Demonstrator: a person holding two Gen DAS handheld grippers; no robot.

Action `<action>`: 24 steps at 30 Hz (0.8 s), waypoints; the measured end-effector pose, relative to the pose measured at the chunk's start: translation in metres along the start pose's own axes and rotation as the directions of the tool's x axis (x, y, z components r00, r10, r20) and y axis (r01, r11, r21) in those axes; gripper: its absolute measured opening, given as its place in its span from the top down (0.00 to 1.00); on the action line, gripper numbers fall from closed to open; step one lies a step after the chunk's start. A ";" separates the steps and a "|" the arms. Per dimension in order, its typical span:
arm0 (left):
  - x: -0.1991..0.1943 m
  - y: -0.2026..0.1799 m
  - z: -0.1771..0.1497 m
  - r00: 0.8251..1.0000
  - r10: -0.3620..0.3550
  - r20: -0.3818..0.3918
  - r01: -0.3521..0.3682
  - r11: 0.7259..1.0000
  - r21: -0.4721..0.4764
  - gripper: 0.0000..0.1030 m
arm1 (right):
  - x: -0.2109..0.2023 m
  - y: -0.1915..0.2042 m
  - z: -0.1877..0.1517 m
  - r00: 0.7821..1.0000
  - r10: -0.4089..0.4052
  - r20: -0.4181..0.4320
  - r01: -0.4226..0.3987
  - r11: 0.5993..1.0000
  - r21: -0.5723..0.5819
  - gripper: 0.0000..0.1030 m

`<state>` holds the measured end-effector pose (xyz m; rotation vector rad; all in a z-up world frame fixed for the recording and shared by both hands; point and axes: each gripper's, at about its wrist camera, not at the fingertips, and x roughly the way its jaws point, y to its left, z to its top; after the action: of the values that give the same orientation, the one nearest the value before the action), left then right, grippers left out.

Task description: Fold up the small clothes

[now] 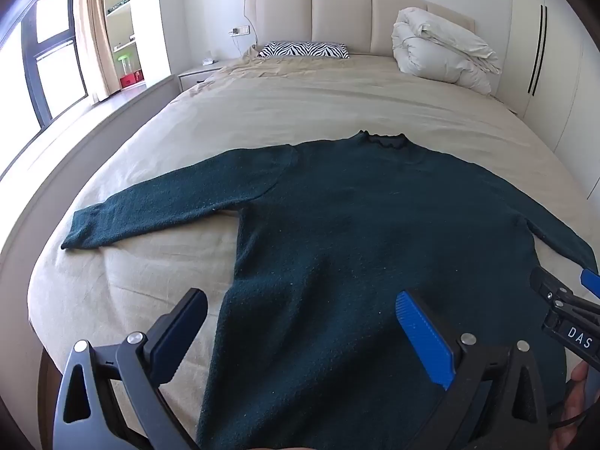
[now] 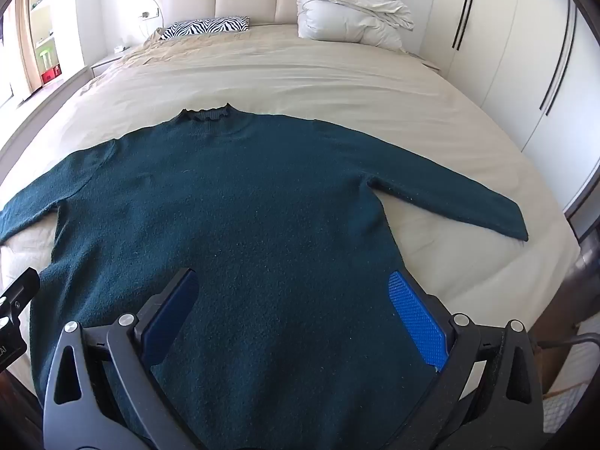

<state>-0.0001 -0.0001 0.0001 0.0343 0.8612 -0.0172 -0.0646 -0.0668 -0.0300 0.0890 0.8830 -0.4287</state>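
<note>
Lying flat on the bed (image 1: pixel 292 90), the dark green sweater (image 1: pixel 337 225) is spread with its collar far from the tools and its hem nearest them — sleeves out to either side. Both the left gripper (image 1: pixel 300 333) and the right gripper (image 2: pixel 292 315) are held wide apart above the hem, nothing grasped; each sleeve is nearer its own side's gripper.
</note>
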 end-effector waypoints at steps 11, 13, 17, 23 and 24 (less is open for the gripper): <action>-0.006 0.002 0.000 1.000 -0.009 -0.006 0.009 1.000 -0.015 0.00 | 0.000 0.000 0.001 1.000 0.006 -0.010 -0.006 1.000 0.000 0.00; -0.005 0.003 0.000 1.000 -0.010 -0.006 0.010 1.000 -0.019 0.00 | 0.000 -0.002 0.001 1.000 0.009 -0.012 -0.009 1.000 0.001 0.00; -0.002 0.006 -0.001 1.000 -0.007 -0.003 0.007 1.000 -0.022 0.00 | 0.004 0.005 -0.001 1.000 0.005 -0.006 -0.005 1.000 -0.011 0.00; -0.002 0.006 -0.001 1.000 -0.007 -0.003 0.007 1.000 -0.022 0.00 | 0.004 0.007 -0.002 1.000 0.006 -0.010 -0.006 1.000 -0.015 0.00; -0.003 0.006 -0.001 1.000 -0.006 -0.003 0.006 1.000 -0.021 0.00 | 0.004 0.007 -0.002 1.000 0.006 -0.010 -0.007 1.000 -0.015 0.00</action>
<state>-0.0022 0.0062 0.0017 0.0119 0.8646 -0.0138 -0.0606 -0.0610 -0.0350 0.0800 0.8956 -0.4157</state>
